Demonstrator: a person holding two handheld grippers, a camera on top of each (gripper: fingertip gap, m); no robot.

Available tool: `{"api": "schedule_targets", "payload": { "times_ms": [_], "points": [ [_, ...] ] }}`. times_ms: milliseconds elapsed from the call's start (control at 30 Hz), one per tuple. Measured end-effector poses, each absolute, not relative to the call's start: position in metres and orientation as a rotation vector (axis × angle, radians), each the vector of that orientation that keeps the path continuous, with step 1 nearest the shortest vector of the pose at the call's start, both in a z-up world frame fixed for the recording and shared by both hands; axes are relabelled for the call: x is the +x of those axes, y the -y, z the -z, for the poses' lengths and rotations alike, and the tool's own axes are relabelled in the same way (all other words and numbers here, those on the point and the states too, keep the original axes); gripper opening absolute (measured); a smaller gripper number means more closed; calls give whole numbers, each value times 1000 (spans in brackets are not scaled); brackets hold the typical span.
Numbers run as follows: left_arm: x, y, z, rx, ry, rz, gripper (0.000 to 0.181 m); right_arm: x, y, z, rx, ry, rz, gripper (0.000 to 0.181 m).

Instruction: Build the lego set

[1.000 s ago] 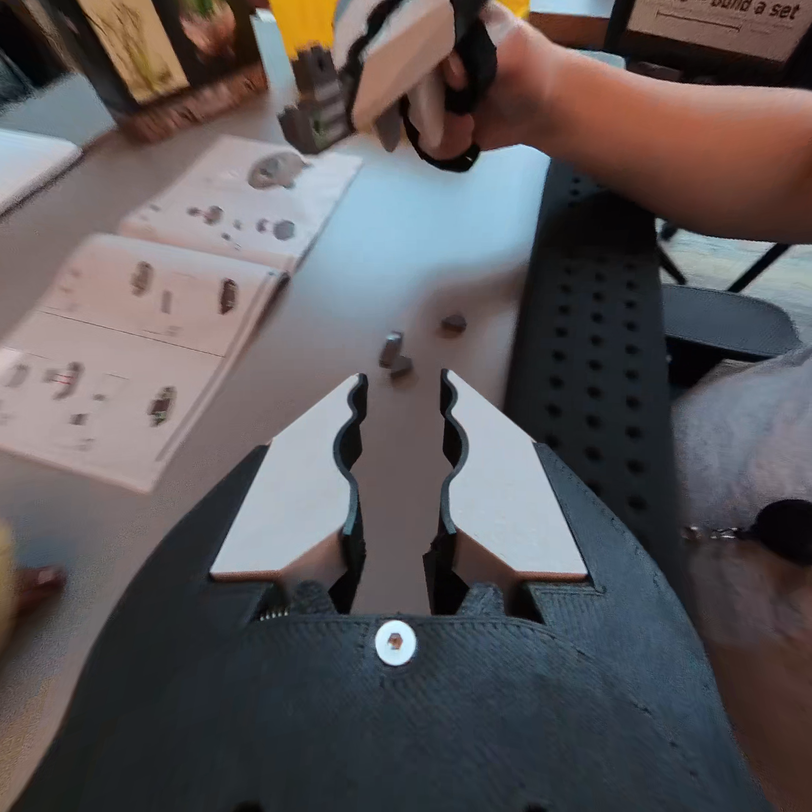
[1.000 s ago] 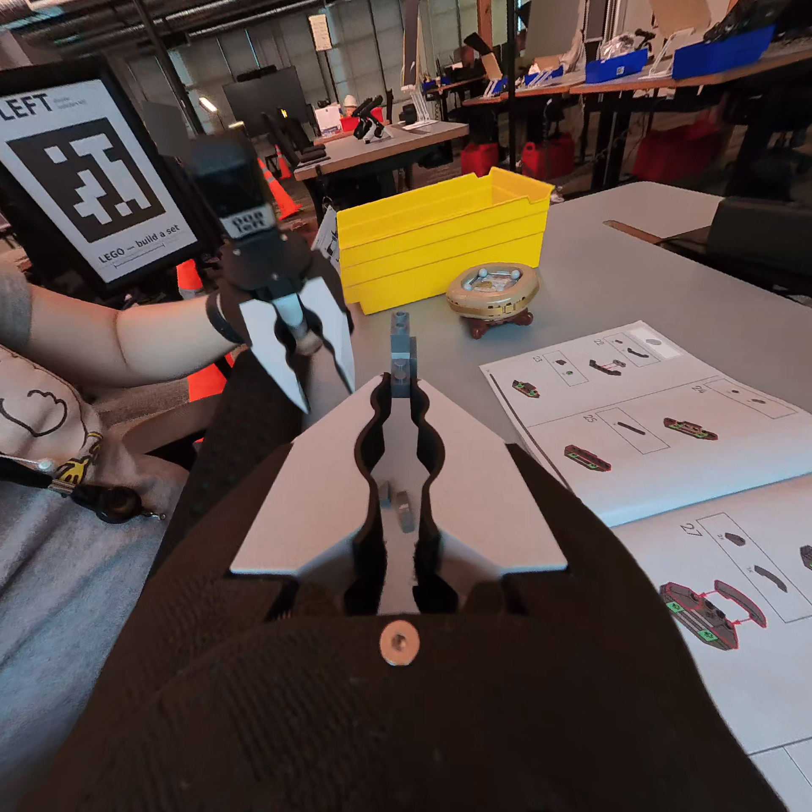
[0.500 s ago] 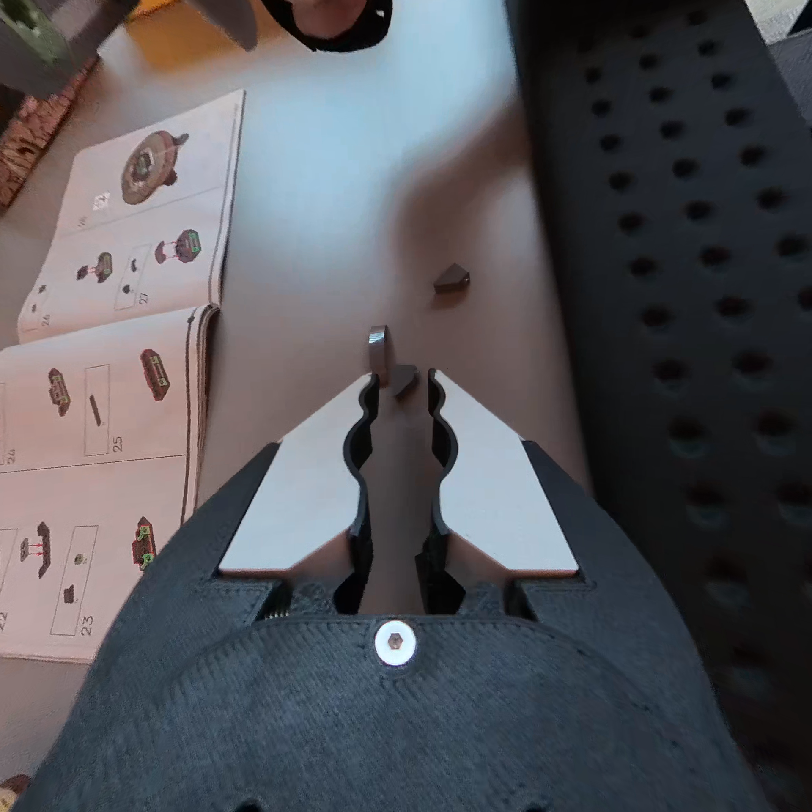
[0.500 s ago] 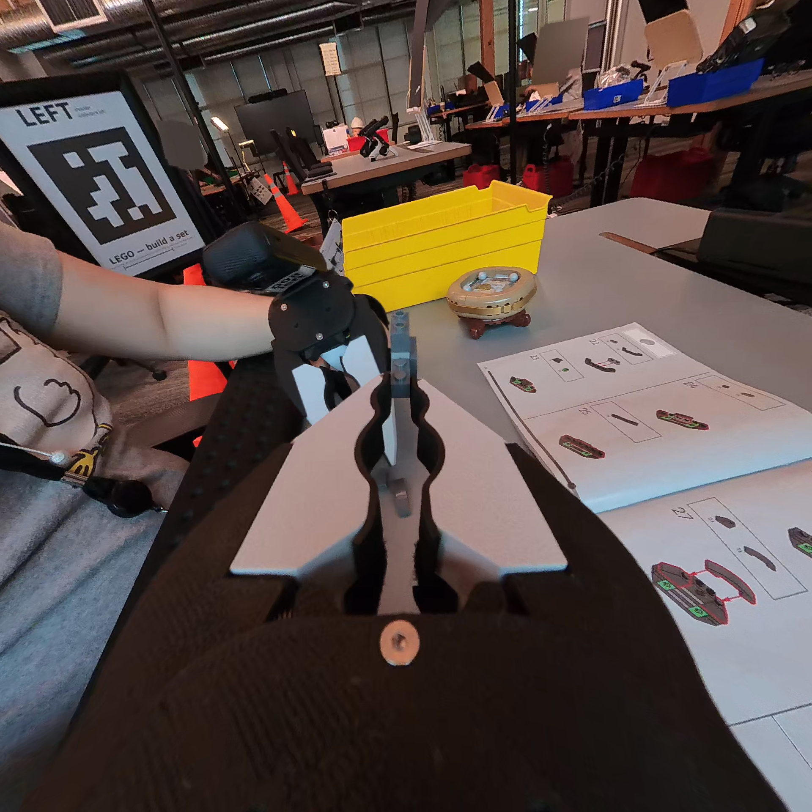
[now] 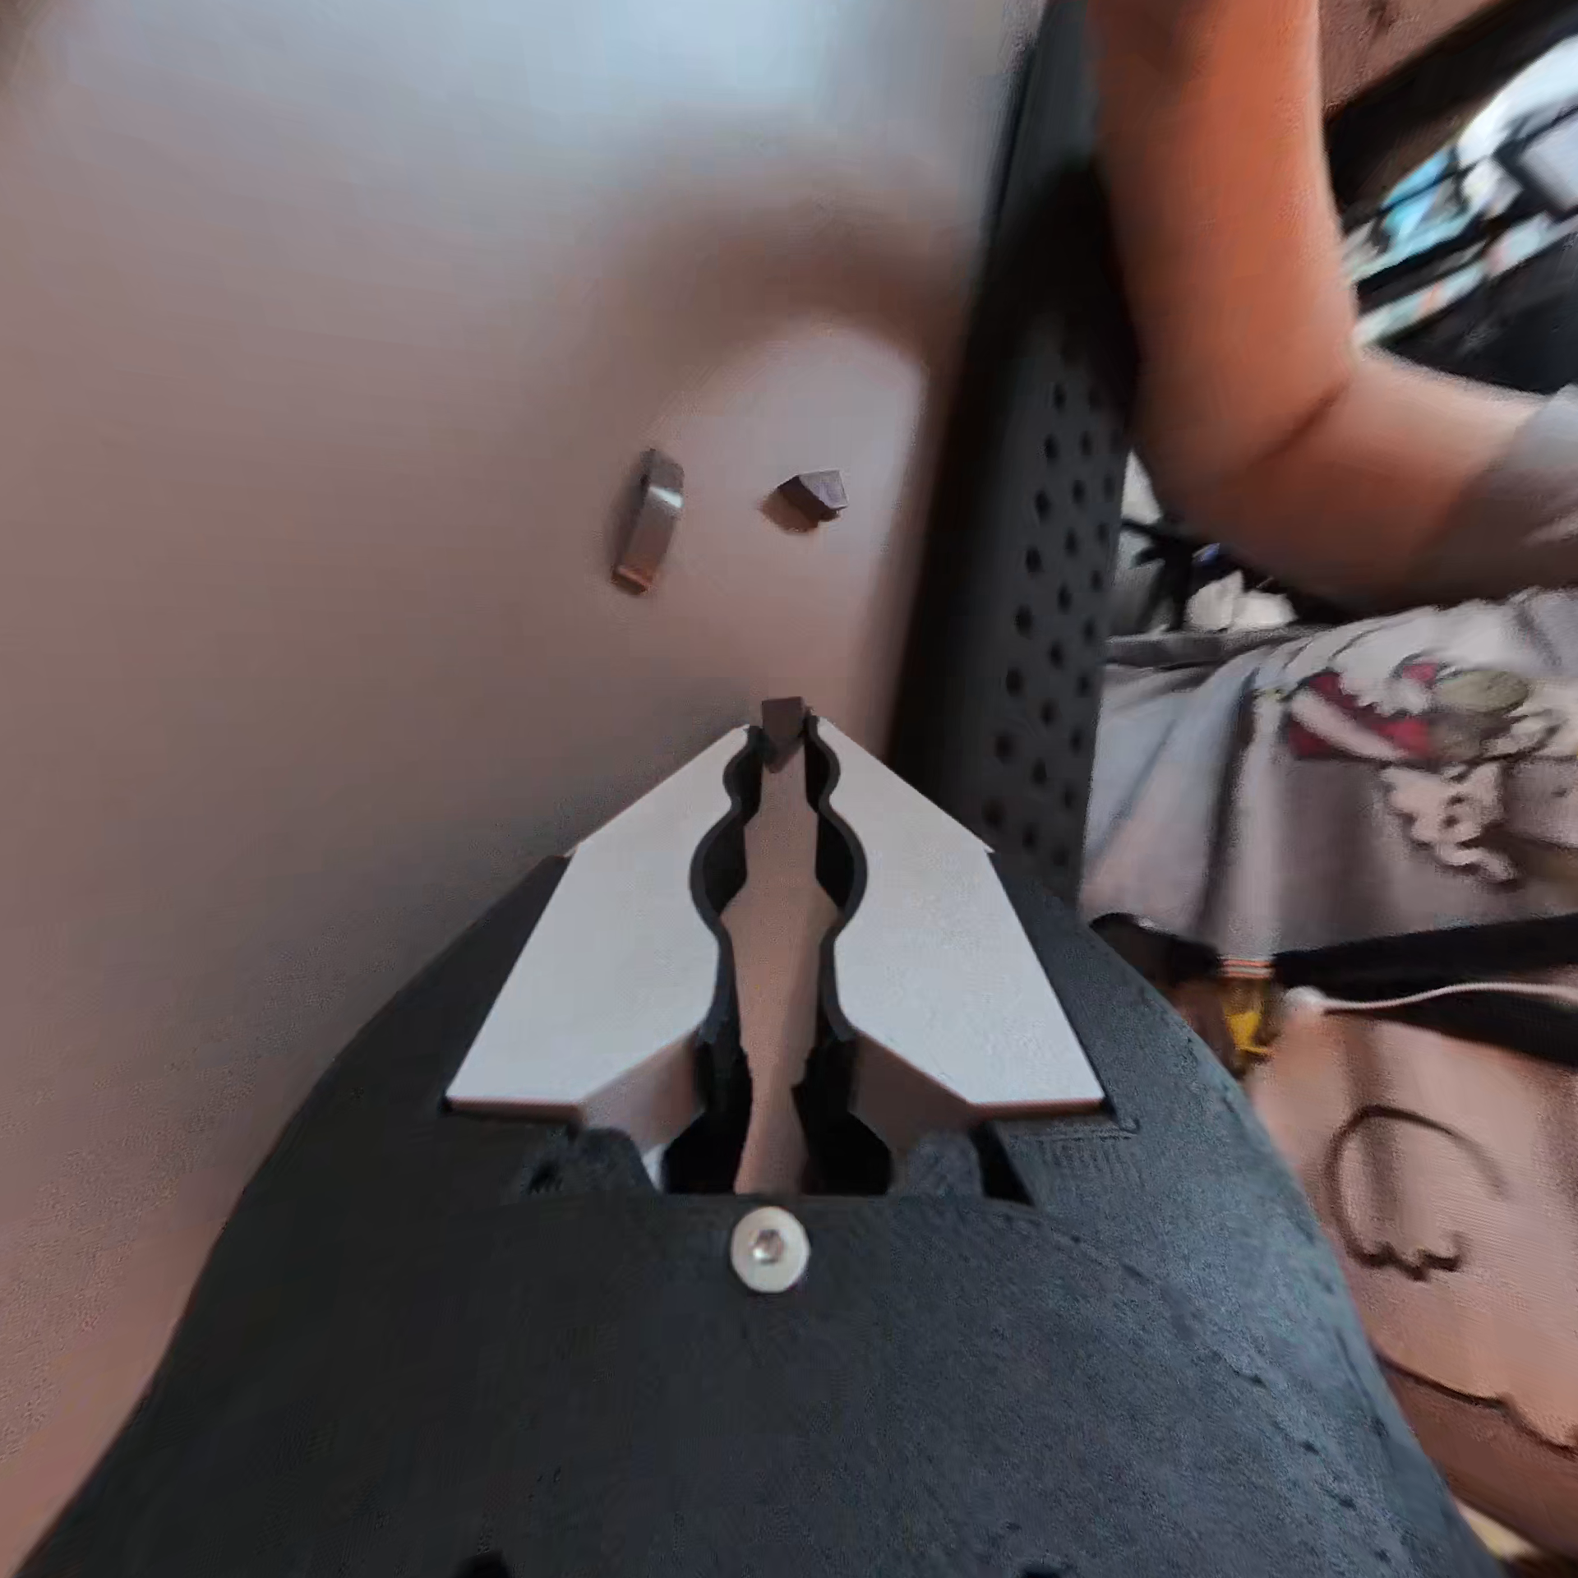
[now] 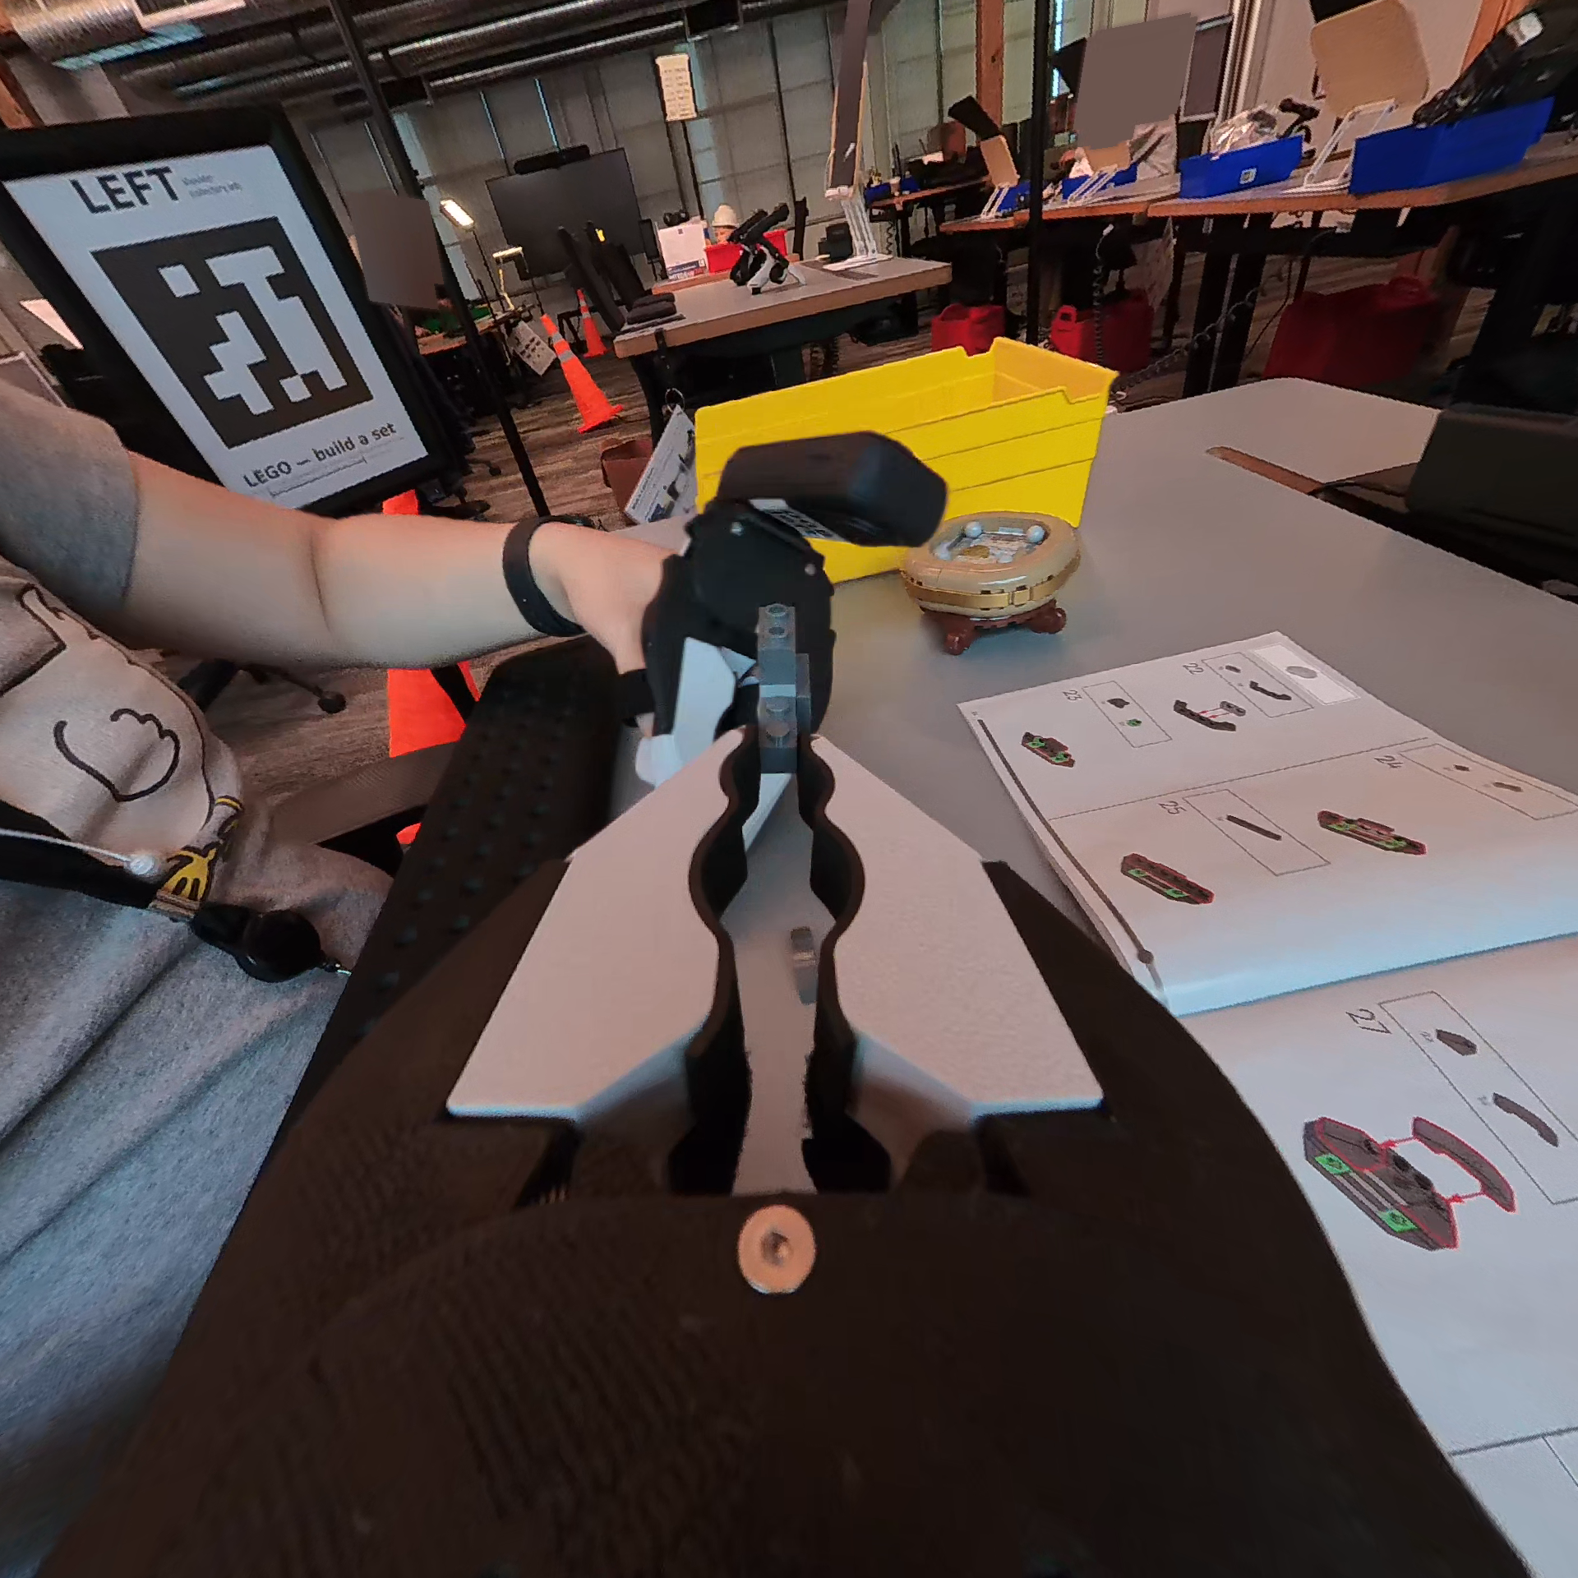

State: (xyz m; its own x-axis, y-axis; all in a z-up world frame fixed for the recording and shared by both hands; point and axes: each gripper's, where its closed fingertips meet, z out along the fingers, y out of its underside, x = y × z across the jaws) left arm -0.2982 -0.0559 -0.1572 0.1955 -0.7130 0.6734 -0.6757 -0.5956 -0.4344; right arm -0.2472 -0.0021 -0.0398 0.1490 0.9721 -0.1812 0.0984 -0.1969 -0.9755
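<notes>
In the left wrist view, the left hand-held gripper (image 5: 779, 734) is pinching a tiny dark piece (image 5: 780, 715) at its tips, low in the middle of the frame. Two more small pieces, a long one (image 5: 646, 531) and a short one (image 5: 811, 493), are lying on the desk (image 5: 299, 512) higher up. In the right wrist view, the right hand-held gripper (image 6: 775, 751) is squeezing a gray lego build (image 6: 777, 683) at the middle of the frame. I think the tiny piece is going onto it next, needing careful lining up.
</notes>
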Motion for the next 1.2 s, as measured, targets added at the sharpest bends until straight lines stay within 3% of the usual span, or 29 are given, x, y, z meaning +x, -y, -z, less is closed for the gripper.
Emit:
{"api": "schedule_targets", "payload": {
  "times_ms": [500,567,767,933,1100,1200],
  "points": [
    [-314,40,161,-2447,-1126,1501,10,-252,17,34,-1443,1148,-1191,6],
    [-317,37,165,-2448,-1094,1496,0,-252,17,34,-1441,1152,-1189,6],
    [-316,43,154,-2346,-1130,1552,0,-258,20,52,-1492,1240,-1110,6],
    [-316,48,134,-1862,-1500,1031,18,-261,10,81,-1640,1264,-1053,6],
    [-311,54,133,-1427,-1799,435,8,-261,10,83,-1647,1255,-1073,6],
    [-316,47,149,-1408,-1947,193,24,-259,8,79,-1638,1236,-1079,6]
  ]
}}
